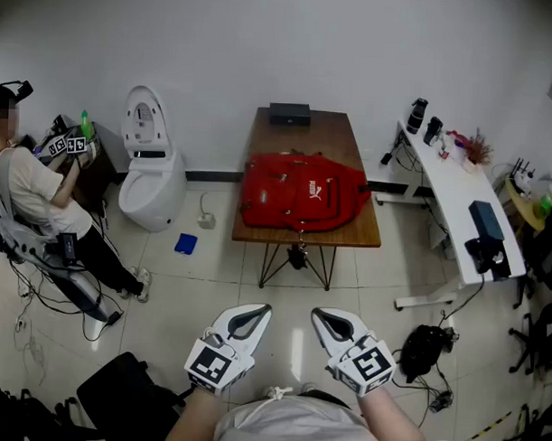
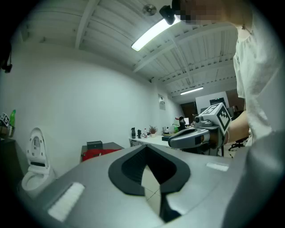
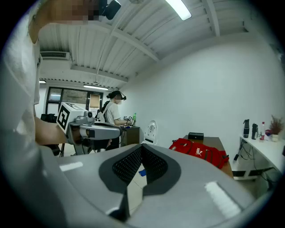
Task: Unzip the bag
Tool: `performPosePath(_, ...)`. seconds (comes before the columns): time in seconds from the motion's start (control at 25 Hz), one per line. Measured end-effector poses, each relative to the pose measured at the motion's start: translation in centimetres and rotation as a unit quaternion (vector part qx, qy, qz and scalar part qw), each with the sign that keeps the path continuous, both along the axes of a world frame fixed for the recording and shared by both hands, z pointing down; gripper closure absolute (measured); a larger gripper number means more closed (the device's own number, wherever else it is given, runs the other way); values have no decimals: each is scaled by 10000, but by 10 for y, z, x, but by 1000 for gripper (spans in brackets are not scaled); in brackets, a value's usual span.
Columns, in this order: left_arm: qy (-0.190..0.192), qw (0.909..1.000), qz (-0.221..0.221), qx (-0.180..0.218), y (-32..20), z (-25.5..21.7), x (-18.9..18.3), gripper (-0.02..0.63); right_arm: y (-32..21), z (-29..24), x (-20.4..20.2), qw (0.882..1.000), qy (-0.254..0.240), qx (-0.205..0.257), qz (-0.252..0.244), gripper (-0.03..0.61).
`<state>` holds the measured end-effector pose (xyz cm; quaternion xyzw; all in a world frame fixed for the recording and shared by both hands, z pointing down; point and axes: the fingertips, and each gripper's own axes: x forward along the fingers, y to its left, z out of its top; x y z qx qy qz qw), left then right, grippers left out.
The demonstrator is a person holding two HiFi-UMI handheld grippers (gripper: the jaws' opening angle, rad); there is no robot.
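Both pairs of jaws are pressed together on nothing, with the left gripper (image 1: 255, 316) and right gripper (image 1: 328, 321) side by side close to the body. The red bag (image 1: 302, 192) lies straight ahead and well apart on the desk (image 1: 315, 126). Its long axis runs left to right, and it is about equally far from each gripper.

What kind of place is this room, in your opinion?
Probably a lab or test room in an office, not a home. A toilet stands in the open room beside a wooden table with a red backpack. A white desk carries devices and cables.
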<state>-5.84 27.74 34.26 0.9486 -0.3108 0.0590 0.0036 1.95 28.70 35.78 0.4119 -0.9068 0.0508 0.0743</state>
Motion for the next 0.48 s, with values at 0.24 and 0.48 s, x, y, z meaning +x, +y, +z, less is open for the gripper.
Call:
performPosePath(0.24,-1,9999,-97,-68,-20,11,-26,609,-7,15,-35,9992,209,156,-289,575)
performPosePath(0.48,-25,9999,13,-139,-65,24,-14,609,-62,19,-19,9998,-15,83,-161,575)
